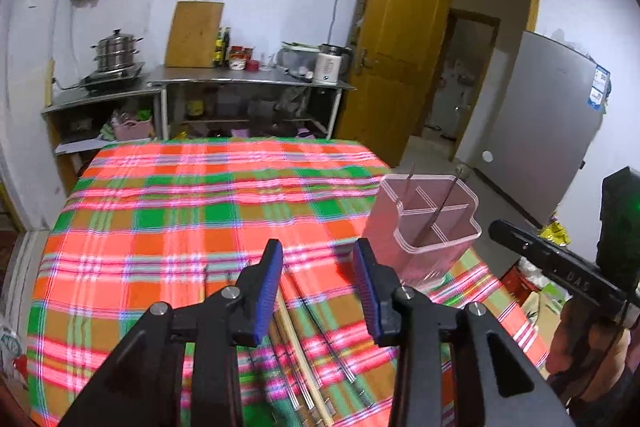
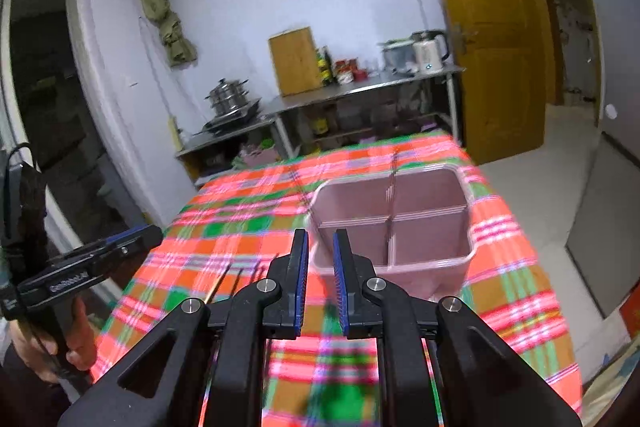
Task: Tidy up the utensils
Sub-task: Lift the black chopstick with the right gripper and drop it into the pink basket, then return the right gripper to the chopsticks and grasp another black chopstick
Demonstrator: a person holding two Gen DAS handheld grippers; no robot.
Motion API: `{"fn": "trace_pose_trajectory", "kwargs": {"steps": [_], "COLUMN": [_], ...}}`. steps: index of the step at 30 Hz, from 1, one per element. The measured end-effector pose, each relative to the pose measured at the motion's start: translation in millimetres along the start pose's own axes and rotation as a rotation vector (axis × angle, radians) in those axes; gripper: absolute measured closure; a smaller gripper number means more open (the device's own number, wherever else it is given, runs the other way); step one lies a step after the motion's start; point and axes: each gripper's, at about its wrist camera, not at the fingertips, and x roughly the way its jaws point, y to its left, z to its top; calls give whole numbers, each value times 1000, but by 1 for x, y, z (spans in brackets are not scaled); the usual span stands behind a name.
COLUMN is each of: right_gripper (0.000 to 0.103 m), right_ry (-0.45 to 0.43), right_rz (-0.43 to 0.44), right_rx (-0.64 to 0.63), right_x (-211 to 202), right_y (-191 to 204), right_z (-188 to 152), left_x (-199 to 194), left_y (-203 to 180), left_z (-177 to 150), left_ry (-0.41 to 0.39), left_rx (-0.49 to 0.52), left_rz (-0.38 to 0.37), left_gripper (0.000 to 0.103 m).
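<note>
Nearest the left gripper point(image 1: 318, 291), its jaws stand apart with nothing between them, hanging over the chopsticks point(image 1: 304, 343) that lie loose on the plaid cloth point(image 1: 160, 227) below it. The right gripper point(image 2: 320, 283) is also empty, its blue pads parted by a narrow gap, aimed at the near wall of the pink holder point(image 2: 432, 223). The holder (four compartments, upright, near the table's right edge) already has a few thin sticks leaning inside. This looks like the gap between deposits: both hands free, more chopsticks waiting. The next move probably calls for lowering a gripper onto one stick, pinching it along its length, then tipping it upright over a compartment.
</note>
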Motion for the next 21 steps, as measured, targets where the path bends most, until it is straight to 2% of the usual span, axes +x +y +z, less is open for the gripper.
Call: {"fn": "trace_pose_trajectory", "kwargs": {"steps": [5,10,12,17,21], "right_gripper": [90,90,90,90,90], "right_ry": [52,99,119,161,200], "right_rz": [14,38,48,69,80], "right_rx": [-28,-42,-53,-73,-82], "right_x": [9,20,27,43,58], "right_y": [12,19,23,32,39], "right_z": [-22,-39,-45,-57,-66], "left_x": [0,6,9,23,36], "left_y": [21,41,48,67,76], "left_z": [-33,-59,-66,-75,-79], "left_ry": [44,96,113,153,178], "left_rx": [-37,-71,-75,-99,-118], "left_rz": [36,76,98,141,119], "left_gripper": [66,76,81,88,88]}}
